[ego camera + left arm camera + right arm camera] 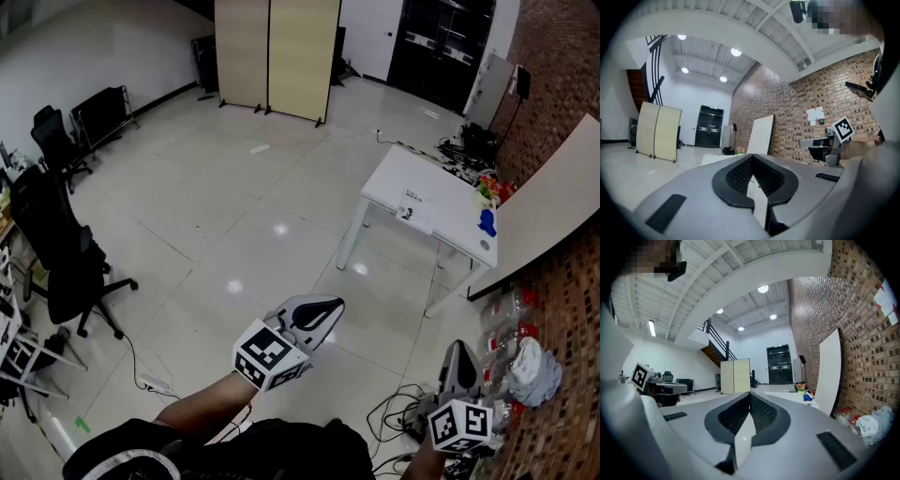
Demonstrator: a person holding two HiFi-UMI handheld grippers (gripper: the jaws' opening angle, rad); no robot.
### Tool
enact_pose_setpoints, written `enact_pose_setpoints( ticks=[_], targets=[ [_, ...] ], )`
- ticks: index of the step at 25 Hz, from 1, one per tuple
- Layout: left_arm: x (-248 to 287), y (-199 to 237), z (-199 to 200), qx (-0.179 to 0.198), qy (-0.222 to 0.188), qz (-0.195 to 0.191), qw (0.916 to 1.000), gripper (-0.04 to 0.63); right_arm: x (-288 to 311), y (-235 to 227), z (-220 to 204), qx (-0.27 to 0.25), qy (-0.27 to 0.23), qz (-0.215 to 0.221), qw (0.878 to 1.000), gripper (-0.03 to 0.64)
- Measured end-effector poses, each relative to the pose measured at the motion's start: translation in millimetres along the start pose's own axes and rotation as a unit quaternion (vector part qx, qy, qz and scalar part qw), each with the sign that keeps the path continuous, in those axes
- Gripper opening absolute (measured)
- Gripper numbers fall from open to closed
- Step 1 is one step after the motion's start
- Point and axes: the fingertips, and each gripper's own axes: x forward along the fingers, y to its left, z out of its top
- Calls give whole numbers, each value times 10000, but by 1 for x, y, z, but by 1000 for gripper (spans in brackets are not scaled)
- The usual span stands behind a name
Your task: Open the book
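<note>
Holding left tool (317, 311) and right tool (459, 359) closed, empty, far from worktop (412, 183) (book not visible); risk: arriving shut, shoving book off edge.

the left gripper (319, 314) is held level at the near middle, pointing away and slightly right. its jaws are closed tip to tip with nothing between them. its marker cube (267, 354) sits just behind the jaws, and the left forearm (202, 405) runs back from it to a dark sleeve (131, 452). the right gripper (459, 354) is near and well to the right, also level, its jaws pressed together and empty, with its own cube (461, 424) closest to the person.
</note>
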Motion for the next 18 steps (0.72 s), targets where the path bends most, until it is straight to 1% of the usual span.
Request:
enact_pose_setpoints(
  ticks=[3,6,9,13,16,18],
  targets=[
    [19,12,-8,-42,4,24,10000,-3,22,-7,-6,14,54,74,10000,-2],
    [49,32,-16,-74,62,102,9999,-3,56,-24,-13,140,18,87,9999,-2],
    [91,50,-19,-154,128,206,9996,-3,97,-54,-15,231,8,139,9996,-2],
    [156,73,-7,10,128,367,9992,-3,156,-100,-4,127,-72,304,9994,-2],
    [199,88,-3,-65,119,492,9987,-3,194,-131,-1,150,-109,493,9986,-2],
    [222,96,0,10,96,557,9984,-3,213,-148,2,127,-130,561,9983,-2]
  ],
)
